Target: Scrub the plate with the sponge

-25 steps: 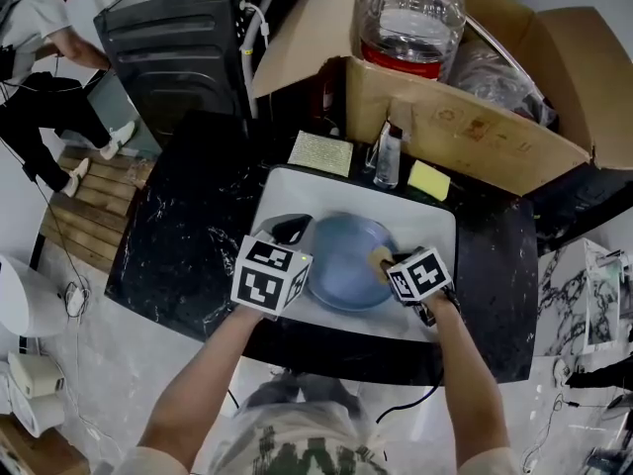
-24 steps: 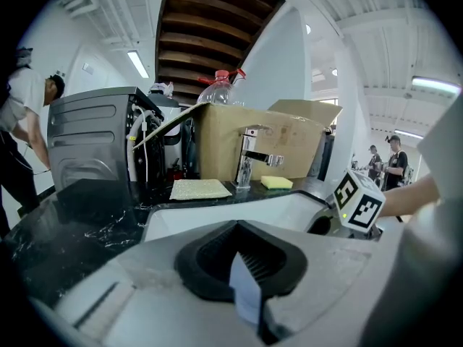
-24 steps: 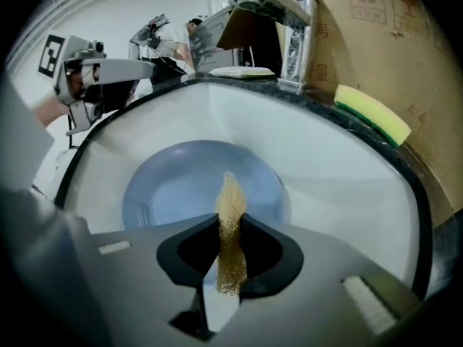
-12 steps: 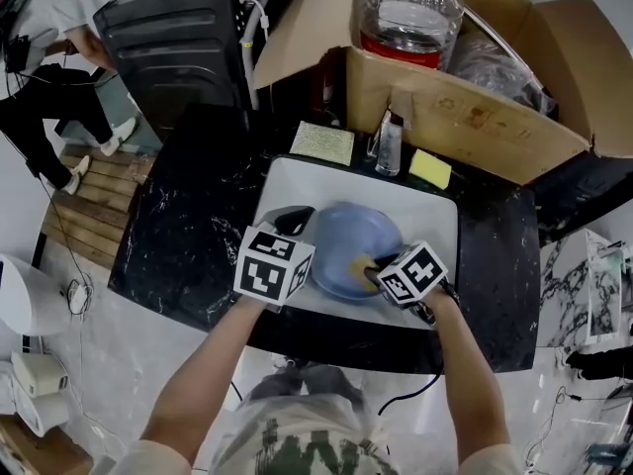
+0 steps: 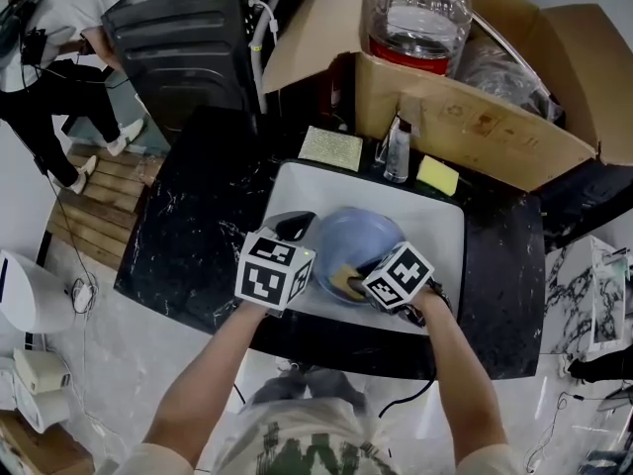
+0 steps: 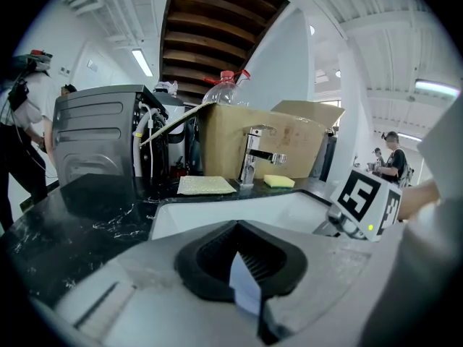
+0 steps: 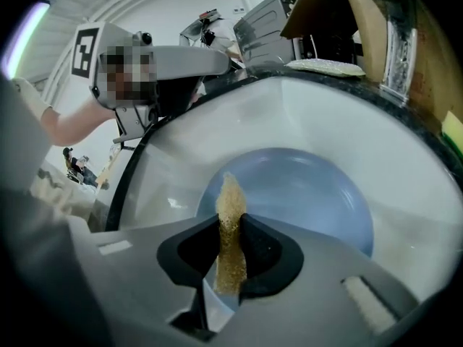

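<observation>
A light blue plate (image 5: 361, 237) lies in the white sink (image 5: 297, 184). My left gripper (image 5: 294, 229) is shut on the plate's left rim; in the left gripper view a thin blue edge (image 6: 241, 292) sits between the jaws. My right gripper (image 5: 356, 278) is shut on a tan sponge (image 5: 345, 280), which rests on the plate's near left part. In the right gripper view the sponge (image 7: 230, 230) stands edge-on between the jaws, over the plate (image 7: 304, 194), with the left gripper (image 7: 155, 67) beyond the rim.
A faucet (image 6: 253, 154), a small bottle (image 5: 398, 156), a yellow sponge (image 5: 436, 175) and a green cloth (image 5: 331, 147) line the black counter behind the sink. An open cardboard box (image 5: 475, 117) holds a big water jug (image 5: 413, 18). A person (image 5: 49, 28) stands far left.
My right gripper has dragged the sponge across the plate from its right side toward its near left. The left gripper keeps its hold on the rim.
</observation>
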`<state>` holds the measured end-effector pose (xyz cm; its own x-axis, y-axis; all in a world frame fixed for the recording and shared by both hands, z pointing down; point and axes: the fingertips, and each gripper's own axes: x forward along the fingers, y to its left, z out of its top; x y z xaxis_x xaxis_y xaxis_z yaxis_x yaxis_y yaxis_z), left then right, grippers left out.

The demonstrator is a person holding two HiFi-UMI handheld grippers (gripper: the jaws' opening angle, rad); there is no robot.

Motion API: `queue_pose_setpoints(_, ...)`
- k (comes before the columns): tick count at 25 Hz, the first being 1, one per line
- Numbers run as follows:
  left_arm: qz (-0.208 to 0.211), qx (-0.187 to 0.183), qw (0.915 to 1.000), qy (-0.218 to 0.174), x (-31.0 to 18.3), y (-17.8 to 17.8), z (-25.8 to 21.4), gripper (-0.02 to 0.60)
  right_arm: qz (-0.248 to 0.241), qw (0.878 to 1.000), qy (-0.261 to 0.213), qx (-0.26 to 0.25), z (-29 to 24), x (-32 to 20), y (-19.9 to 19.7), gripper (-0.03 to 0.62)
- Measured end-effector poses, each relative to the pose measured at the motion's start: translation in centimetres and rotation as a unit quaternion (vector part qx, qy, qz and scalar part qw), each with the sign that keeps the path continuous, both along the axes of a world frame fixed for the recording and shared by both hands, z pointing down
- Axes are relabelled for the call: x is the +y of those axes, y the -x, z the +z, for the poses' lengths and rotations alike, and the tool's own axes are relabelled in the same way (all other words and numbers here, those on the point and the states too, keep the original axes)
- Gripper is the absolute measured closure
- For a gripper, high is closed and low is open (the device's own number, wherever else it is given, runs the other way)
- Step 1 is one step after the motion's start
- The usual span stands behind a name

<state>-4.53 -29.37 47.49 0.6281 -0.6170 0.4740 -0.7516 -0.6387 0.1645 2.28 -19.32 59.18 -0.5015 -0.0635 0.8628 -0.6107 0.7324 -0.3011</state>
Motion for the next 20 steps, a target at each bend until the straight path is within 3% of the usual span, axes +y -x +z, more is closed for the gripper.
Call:
queue_pose_setpoints(9, -0.018, -0.003, 0.9998, 0.004, -0.8, 1.2, 0.4, 0.584, -0.003, 1.000, 0.006, -0.026, 0.6, -2.2, 2.7, 0.525)
queue_pose_setpoints(20, -0.033, -0.007, 0.9994, 0.003, -1.4, 2.0, 0.4, 0.584, 0.065, 0.997, -0.017, -0.043, 2.0, -6.7, 3.4, 0.525)
